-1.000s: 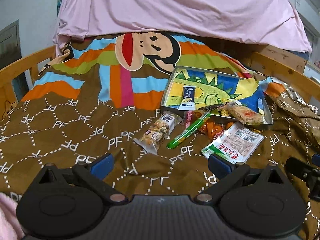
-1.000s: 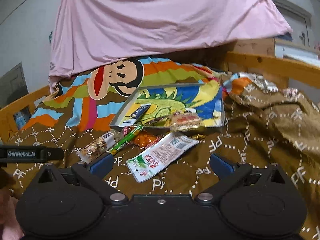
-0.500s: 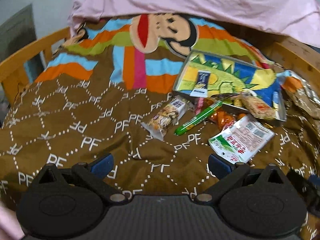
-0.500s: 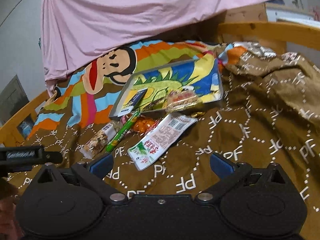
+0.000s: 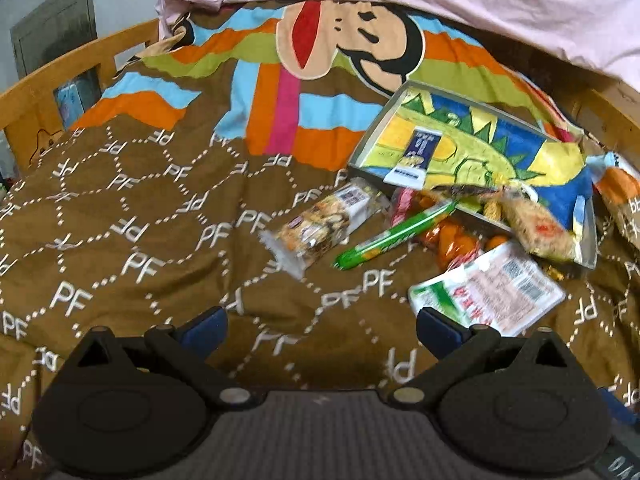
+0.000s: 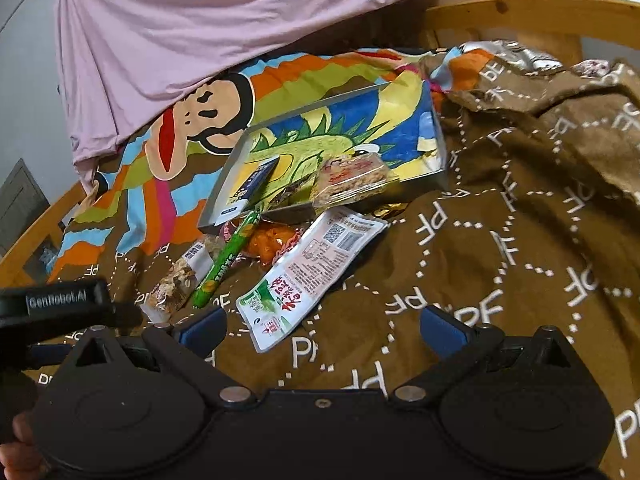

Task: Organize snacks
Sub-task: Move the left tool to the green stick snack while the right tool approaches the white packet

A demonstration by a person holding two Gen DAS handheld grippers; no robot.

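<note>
Blanket [image 5: 120, 216]; only right view shows left gripper [image 6: 60, 308].

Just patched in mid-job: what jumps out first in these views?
A dinosaur-print tray tilted on the brown blanket, with a dark blue packet inside. Loose snacks spill at its near edge: a green stick and a white flat pack. Both grippers hover open and empty.

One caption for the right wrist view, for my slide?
Open right gripper above white packet near dinosaur tray.
</note>
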